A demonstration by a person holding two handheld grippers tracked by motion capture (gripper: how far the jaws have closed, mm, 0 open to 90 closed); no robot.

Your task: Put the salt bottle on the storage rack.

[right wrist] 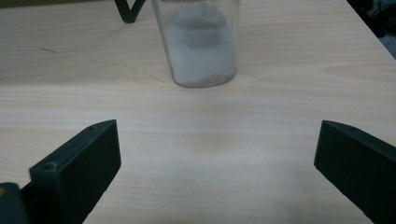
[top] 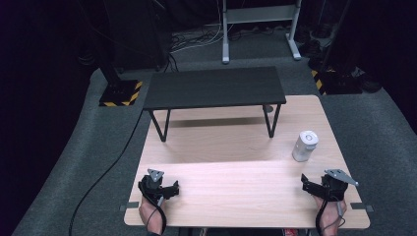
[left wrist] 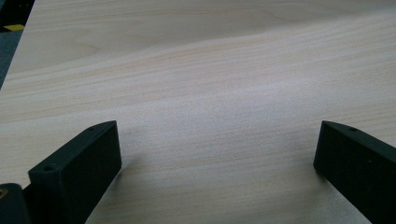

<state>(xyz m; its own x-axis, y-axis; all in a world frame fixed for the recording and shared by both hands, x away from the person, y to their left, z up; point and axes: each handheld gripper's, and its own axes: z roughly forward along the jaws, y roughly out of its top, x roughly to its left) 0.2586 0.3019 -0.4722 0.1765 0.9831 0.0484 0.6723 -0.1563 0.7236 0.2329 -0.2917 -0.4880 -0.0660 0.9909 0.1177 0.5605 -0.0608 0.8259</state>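
Observation:
A small clear jar (top: 305, 146) with a white lid and white powder inside stands upright on the right part of the wooden table (top: 236, 142). In the right gripper view the jar (right wrist: 201, 46) is straight ahead, beyond the jaws and apart from them. My right gripper (top: 322, 187) rests near the table's front right corner, open with nothing between its jaws (right wrist: 217, 149). My left gripper (top: 160, 186) rests near the front left corner, also open, with bare wood between its jaws (left wrist: 217, 149).
A low black bench (top: 215, 86) on thin metal legs stands across the back of the table; one leg (right wrist: 128, 9) is seen left of the jar. A black cable (top: 105, 169) runs over the grey floor at the left. Stands and cables crowd the floor behind.

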